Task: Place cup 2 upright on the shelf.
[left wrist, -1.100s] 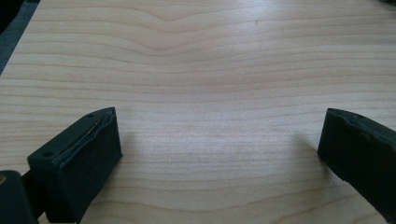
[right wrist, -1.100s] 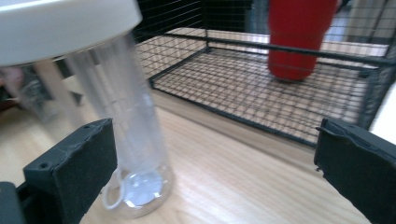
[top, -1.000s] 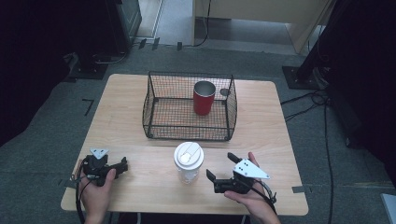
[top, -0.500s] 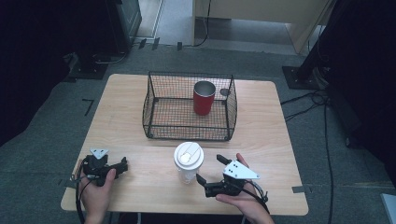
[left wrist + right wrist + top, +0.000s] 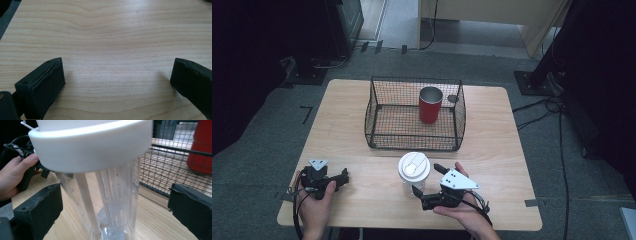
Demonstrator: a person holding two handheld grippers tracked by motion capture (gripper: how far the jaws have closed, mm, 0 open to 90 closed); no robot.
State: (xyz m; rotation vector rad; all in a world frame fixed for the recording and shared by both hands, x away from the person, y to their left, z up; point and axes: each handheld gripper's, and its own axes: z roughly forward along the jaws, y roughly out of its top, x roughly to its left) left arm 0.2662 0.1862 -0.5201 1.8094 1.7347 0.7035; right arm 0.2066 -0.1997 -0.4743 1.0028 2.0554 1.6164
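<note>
The clear ribbed plastic tumbler (image 5: 110, 202) with 1 white round lid (image 5: 92, 142) is standing upright between the right gripper's (image 5: 428, 181) wide-open jaws, untouched.

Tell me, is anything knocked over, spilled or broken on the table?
Nothing stands out. The clear tumbler with the white lid stands upright between the open jaws of the right gripper. The red cup stands upright inside the wire basket. No spill shows on the table.
</note>
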